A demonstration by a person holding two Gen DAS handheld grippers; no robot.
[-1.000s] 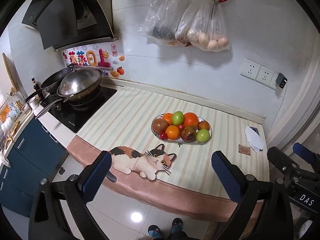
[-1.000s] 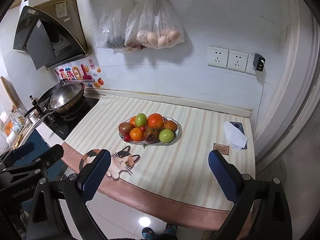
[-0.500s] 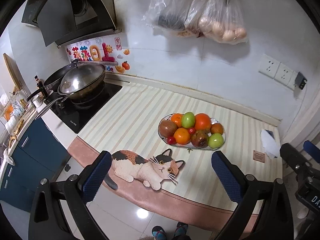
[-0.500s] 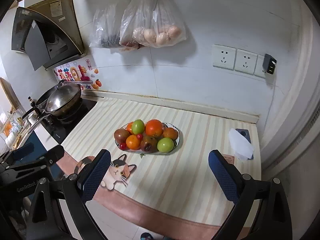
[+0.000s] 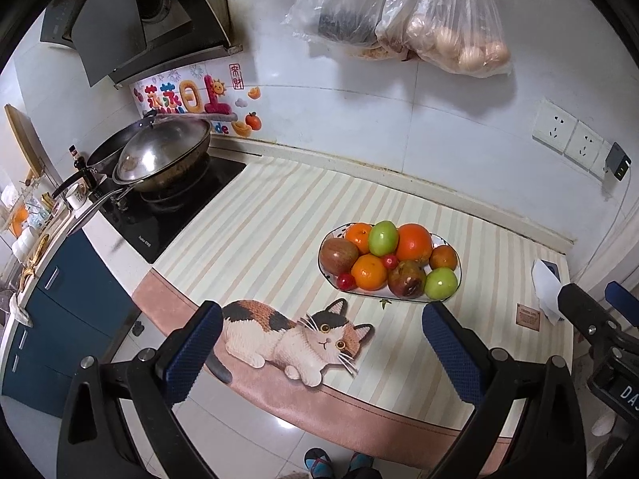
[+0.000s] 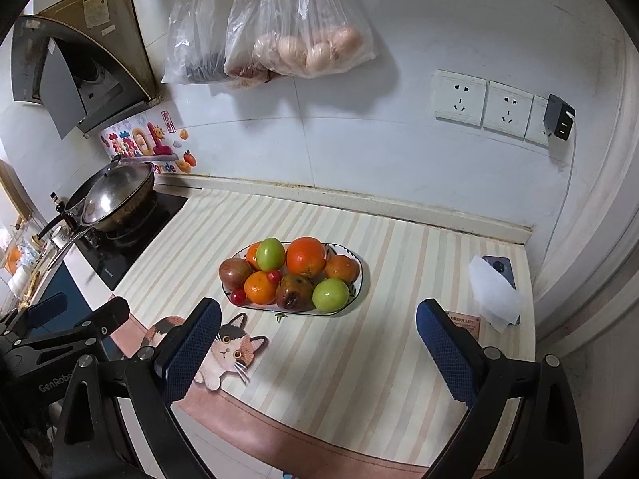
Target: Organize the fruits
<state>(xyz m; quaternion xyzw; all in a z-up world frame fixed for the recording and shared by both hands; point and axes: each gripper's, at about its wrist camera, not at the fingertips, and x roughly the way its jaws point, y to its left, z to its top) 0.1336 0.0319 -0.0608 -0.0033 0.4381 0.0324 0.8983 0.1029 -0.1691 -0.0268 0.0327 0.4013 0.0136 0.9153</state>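
The fruits (image 6: pixel 293 275) are heaped on an oval plate (image 6: pixel 358 279) in the middle of my striped desk (image 6: pixel 399 343), just beyond the cat print (image 5: pixel 291 335). My left tool (image 5: pixel 319 353) and right tool (image 6: pixel 317 353) hang above the desk's near edge, each spread wide and holding nothing. A wok (image 5: pixel 159 159) sits on the stove at far left.

Two green fruits (image 6: pixel 270 254), two cherries (image 6: pixel 238 296)
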